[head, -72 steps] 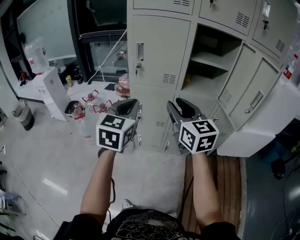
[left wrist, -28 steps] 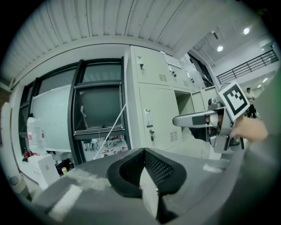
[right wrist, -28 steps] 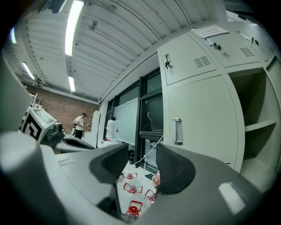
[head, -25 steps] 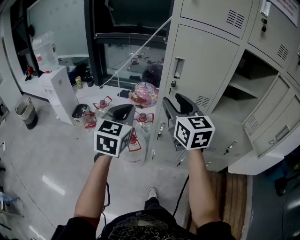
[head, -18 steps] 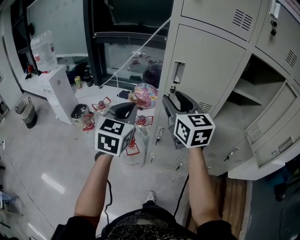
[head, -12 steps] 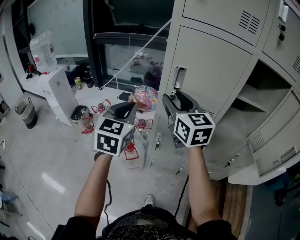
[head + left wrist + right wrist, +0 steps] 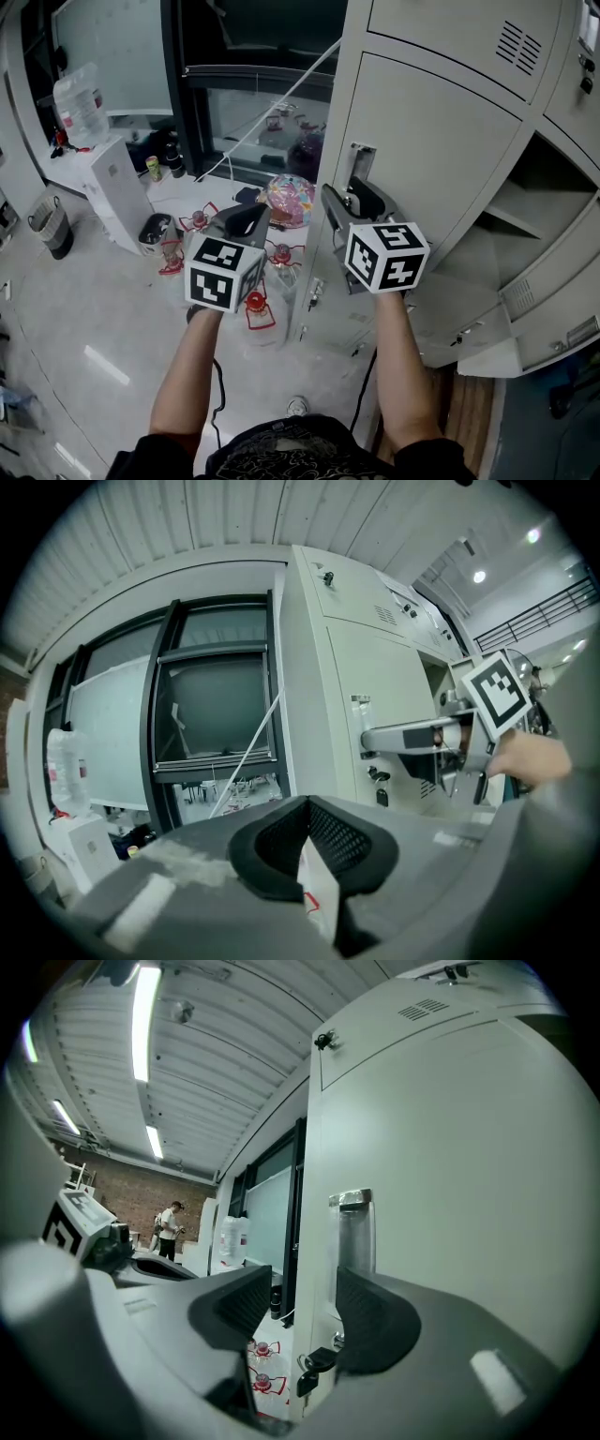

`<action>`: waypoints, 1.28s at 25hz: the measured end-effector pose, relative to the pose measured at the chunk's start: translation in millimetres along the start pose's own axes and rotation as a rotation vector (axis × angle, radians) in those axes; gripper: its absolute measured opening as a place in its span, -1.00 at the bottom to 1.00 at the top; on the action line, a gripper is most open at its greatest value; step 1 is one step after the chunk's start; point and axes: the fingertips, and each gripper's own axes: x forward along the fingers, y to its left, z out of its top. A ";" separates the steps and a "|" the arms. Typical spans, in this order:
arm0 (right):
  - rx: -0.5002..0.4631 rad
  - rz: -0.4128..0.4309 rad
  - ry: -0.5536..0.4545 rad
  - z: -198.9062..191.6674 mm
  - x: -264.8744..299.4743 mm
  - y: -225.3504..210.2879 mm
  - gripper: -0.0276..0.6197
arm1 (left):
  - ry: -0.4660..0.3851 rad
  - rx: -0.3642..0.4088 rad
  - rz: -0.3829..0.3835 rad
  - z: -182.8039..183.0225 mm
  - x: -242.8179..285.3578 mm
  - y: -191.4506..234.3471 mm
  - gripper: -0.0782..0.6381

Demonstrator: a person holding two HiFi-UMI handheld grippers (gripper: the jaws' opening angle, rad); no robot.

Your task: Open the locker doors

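The closed grey locker door [image 7: 427, 155] has a recessed metal handle [image 7: 359, 161] on its left edge and a key [image 7: 311, 1365] hanging below it. My right gripper [image 7: 349, 194] points at that handle from close by. Its jaws have just been opening and stand apart with nothing between them; the handle [image 7: 354, 1232] shows just above the gap of the right gripper [image 7: 302, 1288]. My left gripper [image 7: 249, 216] hovers to the left of the locker, over the floor. In its own view the left gripper [image 7: 306, 810] has its pads together and holds nothing.
To the right, a locker compartment [image 7: 548, 202] stands open with its door [image 7: 553, 286] swung out. Water bottles with red caps [image 7: 255, 305], a colourful round object [image 7: 289, 199], a white unit [image 7: 117, 183] and a bin [image 7: 47, 225] sit on the floor at left.
Both grippers have moved left along the lockers, away from the open compartments. The right gripper now sits right in front of the closed door's handle.
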 end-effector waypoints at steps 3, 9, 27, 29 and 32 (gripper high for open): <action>0.001 -0.010 -0.005 -0.7 2.2 -5.1 -0.28 | 0.002 -0.002 0.000 -1.8 6.1 3.7 -0.78; 0.005 0.005 0.003 -3.0 10.7 -5.4 -0.28 | 0.000 -0.006 0.000 -4.2 16.2 7.2 -0.78; 0.026 0.005 0.003 -2.2 1.6 8.4 -0.28 | 0.016 -0.004 -0.006 -14.5 0.2 7.2 -0.78; 0.025 0.007 0.003 -1.9 -3.0 12.6 -0.28 | 0.007 -0.006 -0.011 -12.8 -5.0 4.5 -0.78; 0.025 0.003 0.005 -1.8 -11.0 18.1 -0.28 | -0.005 -0.007 -0.017 -11.4 -13.1 0.1 -0.78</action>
